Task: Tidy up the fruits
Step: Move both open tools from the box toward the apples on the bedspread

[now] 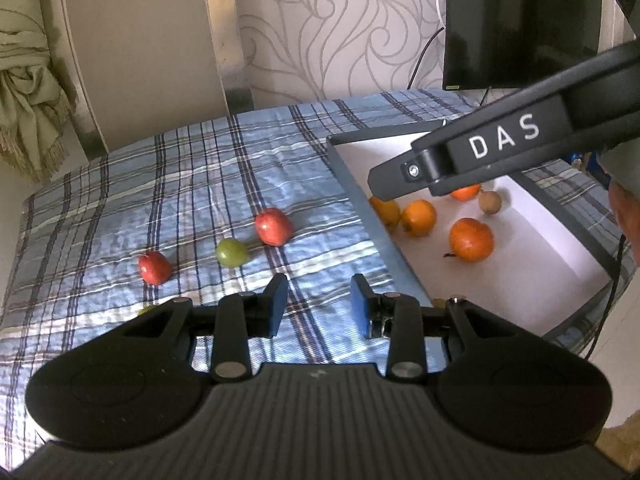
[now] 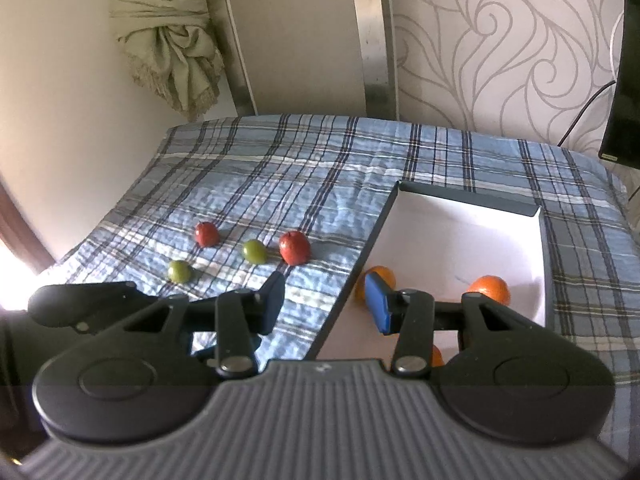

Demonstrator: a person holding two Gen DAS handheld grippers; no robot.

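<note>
Fruits [image 2: 295,247] loose on plaid cloth [image 2: 328,160], oranges [image 1: 470,239] in tray [image 2: 544,240]

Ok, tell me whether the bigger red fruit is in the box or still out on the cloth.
Out. The bigger red fruit lies on the plaid cloth, left of the box wall; only orange fruit shows inside.

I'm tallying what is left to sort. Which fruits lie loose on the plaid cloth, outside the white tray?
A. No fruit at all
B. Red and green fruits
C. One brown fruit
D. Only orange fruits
B: in the right wrist view two red fruits and two green fruits lie on the plaid cloth, while the orange fruits sit inside the white tray.
</note>
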